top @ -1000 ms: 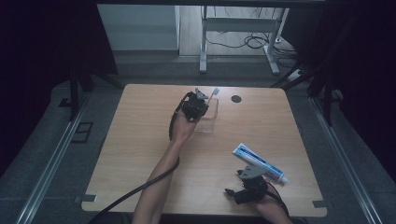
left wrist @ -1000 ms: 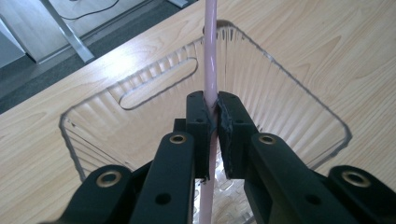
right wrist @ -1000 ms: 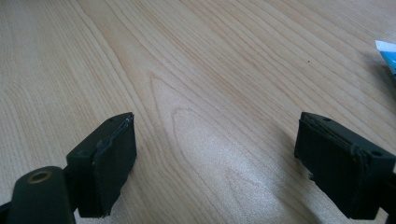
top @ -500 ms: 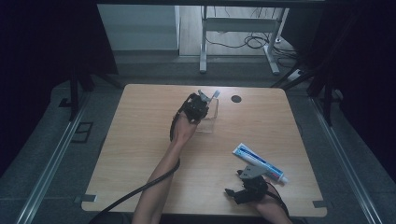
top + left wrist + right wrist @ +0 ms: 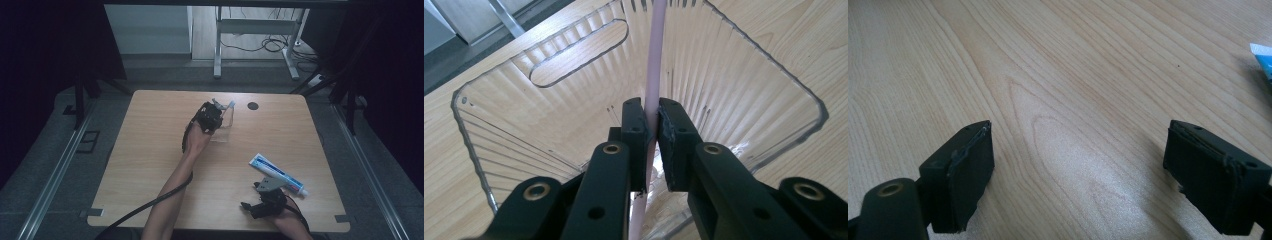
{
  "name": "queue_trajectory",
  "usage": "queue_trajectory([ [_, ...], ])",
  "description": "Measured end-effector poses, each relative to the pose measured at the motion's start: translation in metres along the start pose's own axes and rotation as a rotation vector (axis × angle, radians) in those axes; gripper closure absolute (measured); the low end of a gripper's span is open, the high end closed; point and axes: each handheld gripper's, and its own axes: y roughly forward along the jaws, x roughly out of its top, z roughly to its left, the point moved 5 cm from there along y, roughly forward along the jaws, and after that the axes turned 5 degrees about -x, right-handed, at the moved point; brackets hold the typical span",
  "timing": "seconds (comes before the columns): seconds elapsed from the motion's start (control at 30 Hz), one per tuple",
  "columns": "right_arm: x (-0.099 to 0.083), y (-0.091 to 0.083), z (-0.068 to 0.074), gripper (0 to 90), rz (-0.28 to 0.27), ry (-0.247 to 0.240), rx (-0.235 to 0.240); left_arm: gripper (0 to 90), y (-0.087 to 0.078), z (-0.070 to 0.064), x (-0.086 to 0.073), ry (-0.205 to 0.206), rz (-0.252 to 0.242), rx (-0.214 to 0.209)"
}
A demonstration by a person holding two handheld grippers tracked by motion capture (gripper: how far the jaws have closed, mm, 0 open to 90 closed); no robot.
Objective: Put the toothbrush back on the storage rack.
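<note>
Left gripper point(image 5: 651, 125), black two-jaw, clamped tight on a thin pale-pink plastic rod, prob. a toothbrush handle point(image 5: 655, 60). Rod runs straight up between the pads and down past them, inside a clear ribbed plastic container point(image 5: 504, 120) w/ rounded corners and a slot cut in one wall. Container sits on the light wood-grain table point(image 5: 150, 150), toward the far edge at centre; in the high view the left gripper point(image 5: 209, 117) is over it, the rod's upper end poking out past the rim.

Open room: bare tabletop on the left half and across the middle. Small dark round disc point(image 5: 253, 105) near the far edge, just right of the container, apart from it.

Right gripper point(image 5: 262, 202) low at the near edge, jaws spread wide, nothing between them; bare wood under them. Blue-and-white toothpaste tube point(image 5: 278, 174) lies flat, diagonal, just beyond it, not touching. Print on tube too small to read.
</note>
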Motion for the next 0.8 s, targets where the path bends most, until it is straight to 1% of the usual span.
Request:
queue_trajectory([
  [0.07,0.000,0.000,0.000,12.5,0.000,0.000,0.000,81.5,0.000,0.000,0.000,0.000,0.001,0.000],
  [0.17,0.000,0.000,0.000,12.5,-0.001,-0.002,-0.001,77.6,0.001,0.000,-0.001,-0.004,0.003,-0.002],
  [0.2,0.000,0.000,0.000,12.5,-0.001,-0.002,-0.001,77.6,0.001,0.000,-0.002,-0.008,0.001,-0.005],
  [0.23,0.000,0.000,0.000,12.5,0.000,-0.002,-0.001,74.4,0.001,0.001,-0.002,-0.010,0.001,-0.007],
  [0.27,0.000,0.000,0.000,12.5,0.000,-0.002,-0.001,74.4,0.001,0.001,-0.002,-0.013,0.000,-0.007],
  [0.3,0.000,0.000,0.000,12.5,0.000,-0.001,-0.001,70.9,0.001,0.001,-0.002,-0.016,-0.004,-0.007],
  [0.43,0.000,0.000,0.000,12.6,-0.001,-0.002,-0.001,67.9,-0.002,0.001,-0.001,-0.030,-0.021,-0.017],
  [0.47,0.000,0.000,0.000,12.5,0.000,0.000,0.000,64.2,-0.003,0.001,-0.001,-0.033,-0.025,-0.019],
  [0.57,0.000,0.000,0.000,12.5,0.000,0.000,0.000,58.5,-0.005,0.000,0.001,-0.029,-0.036,-0.020],
  [0.6,0.000,0.000,0.000,12.5,0.000,0.000,-0.001,58.5,-0.006,-0.001,0.002,-0.033,-0.040,-0.026],
  [0.7,0.000,0.000,0.000,12.6,0.000,-0.001,-0.001,52.8,-0.011,-0.003,0.004,-0.040,-0.058,-0.051],
  [0.77,0.000,0.000,0.000,12.5,0.000,-0.001,-0.001,50.5,-0.013,-0.005,0.006,-0.039,-0.065,-0.074],
  [0.8,0.000,0.000,0.000,12.5,0.000,-0.001,-0.001,49.5,-0.014,-0.007,0.007,-0.037,-0.067,-0.078],
])
